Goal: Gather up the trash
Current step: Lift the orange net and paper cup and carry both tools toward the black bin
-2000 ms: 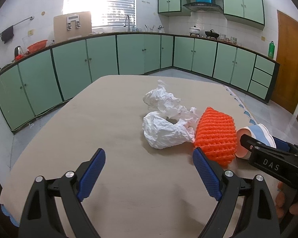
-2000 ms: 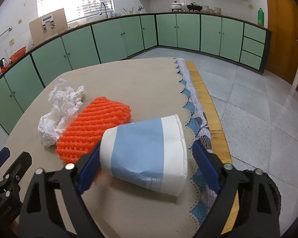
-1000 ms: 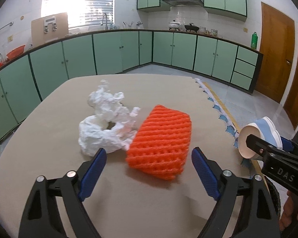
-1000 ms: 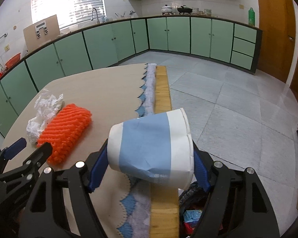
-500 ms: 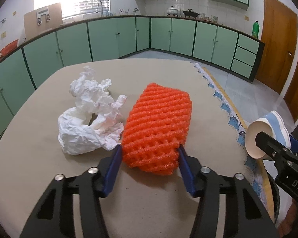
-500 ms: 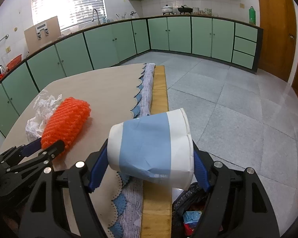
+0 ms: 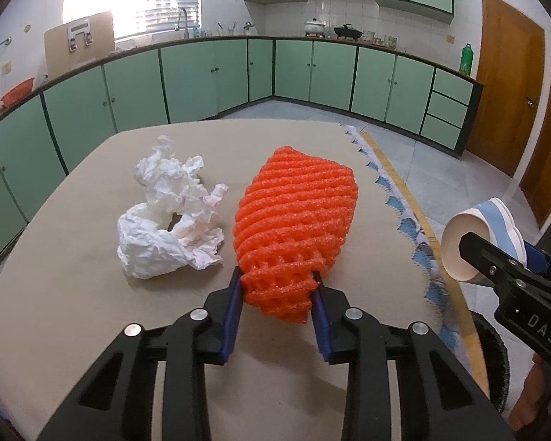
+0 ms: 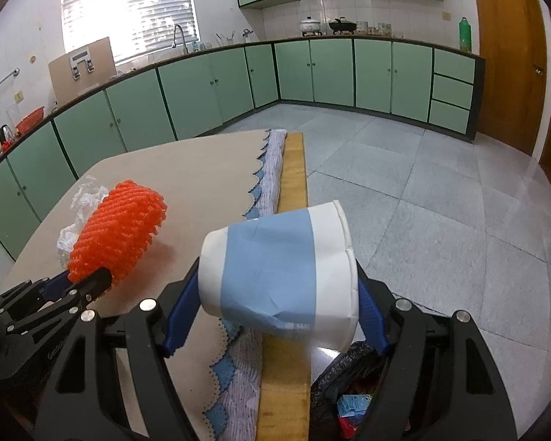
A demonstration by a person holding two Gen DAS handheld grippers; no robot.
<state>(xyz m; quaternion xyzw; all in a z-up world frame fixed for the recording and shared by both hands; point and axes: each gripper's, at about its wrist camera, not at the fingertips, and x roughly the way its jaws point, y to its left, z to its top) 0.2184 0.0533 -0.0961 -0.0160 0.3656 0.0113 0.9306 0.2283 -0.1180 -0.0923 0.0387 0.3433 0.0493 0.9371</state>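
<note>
An orange foam net (image 7: 297,217) lies on the beige table (image 7: 92,323), its near end squeezed between the blue pads of my left gripper (image 7: 277,294), whose jaws are closing on it. Crumpled white paper (image 7: 169,217) sits just left of the net. My right gripper (image 8: 275,286) is shut on a white and blue paper cup (image 8: 275,268), held on its side past the table's right edge above a black trash bag (image 8: 352,378). The right wrist view also shows the orange foam net (image 8: 117,235) with the left gripper (image 8: 88,279) at its near end. The paper cup (image 7: 474,239) shows at the right in the left wrist view.
A scalloped blue and white cloth edge (image 8: 238,367) and a wooden strip (image 8: 286,367) run along the table's right side. Grey floor tiles (image 8: 422,183) lie beyond. Green cabinets (image 7: 202,81) line the walls, with a wooden door (image 7: 510,92) at the right.
My left gripper moved forward to the orange net and its jaws closed from wide open onto the net's near end. The right gripper kept holding the cup beside the table.
</note>
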